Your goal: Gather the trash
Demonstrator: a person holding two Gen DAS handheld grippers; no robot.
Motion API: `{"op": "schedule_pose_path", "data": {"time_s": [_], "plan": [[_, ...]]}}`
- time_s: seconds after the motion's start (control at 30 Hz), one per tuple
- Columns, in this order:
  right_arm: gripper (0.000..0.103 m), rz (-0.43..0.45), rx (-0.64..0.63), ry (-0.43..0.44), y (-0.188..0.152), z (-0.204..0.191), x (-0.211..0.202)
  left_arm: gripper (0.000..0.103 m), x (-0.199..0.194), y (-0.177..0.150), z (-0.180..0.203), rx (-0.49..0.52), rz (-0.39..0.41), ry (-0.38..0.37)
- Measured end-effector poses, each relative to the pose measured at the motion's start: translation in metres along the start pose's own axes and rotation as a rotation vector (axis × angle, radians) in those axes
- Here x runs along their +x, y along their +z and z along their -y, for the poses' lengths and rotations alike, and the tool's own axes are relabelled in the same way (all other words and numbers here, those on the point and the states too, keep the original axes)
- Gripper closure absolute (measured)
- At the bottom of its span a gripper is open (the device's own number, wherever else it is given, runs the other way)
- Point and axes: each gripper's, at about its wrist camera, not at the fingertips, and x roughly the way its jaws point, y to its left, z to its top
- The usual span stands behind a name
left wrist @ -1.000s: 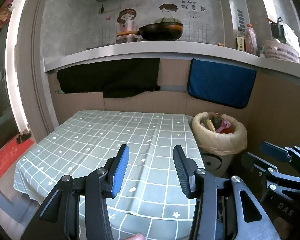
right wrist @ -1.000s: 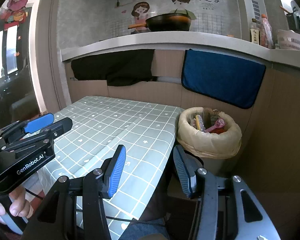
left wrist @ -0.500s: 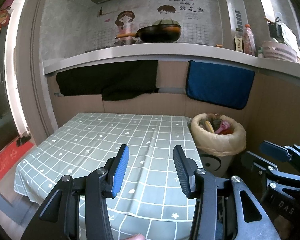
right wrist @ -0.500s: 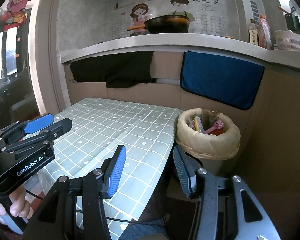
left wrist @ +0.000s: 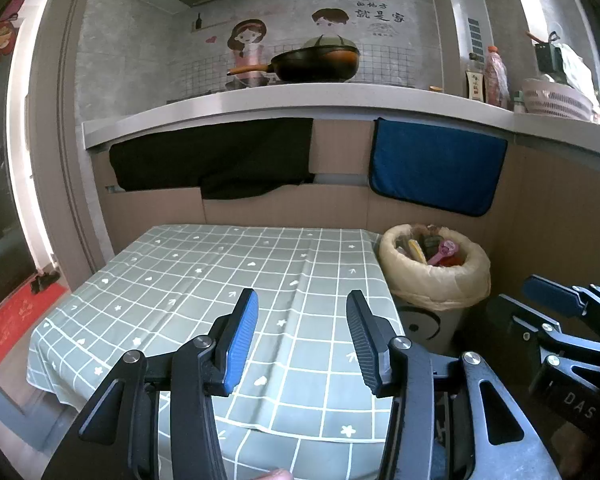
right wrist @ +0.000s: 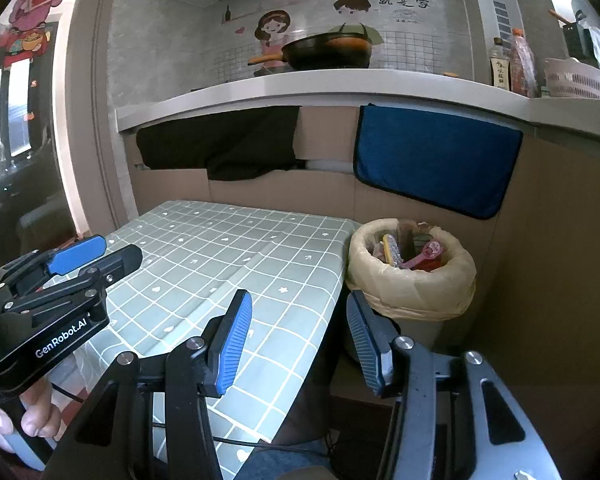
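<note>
Nothing is remaining on the desk (left wrist: 204,280); trash is sitting in the bin (left wrist: 436,276).
Both my grippers, left gripper (left wrist: 298,336) and right gripper (right wrist: 296,340), are hovering wide apart, holding nothing.

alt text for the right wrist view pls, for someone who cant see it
The open right gripper, holding nothing, hovers at the edge of a table covered by a grey-green checked cloth, facing a round bin lined with a beige bag that holds colourful wrappers. The left gripper sits at far left; a black wok stands on the counter behind.
</note>
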Motion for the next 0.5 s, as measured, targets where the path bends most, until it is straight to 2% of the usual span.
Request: {"op": "schedule_pose_path", "data": {"time_s": [0.5], "plan": [[0.055, 0.004, 0.004, -0.004, -0.0008, 0.0002, -0.004, 0.056, 0.0001, -0.0024, 0.0003, 0.006, -0.001, -0.024]]}}
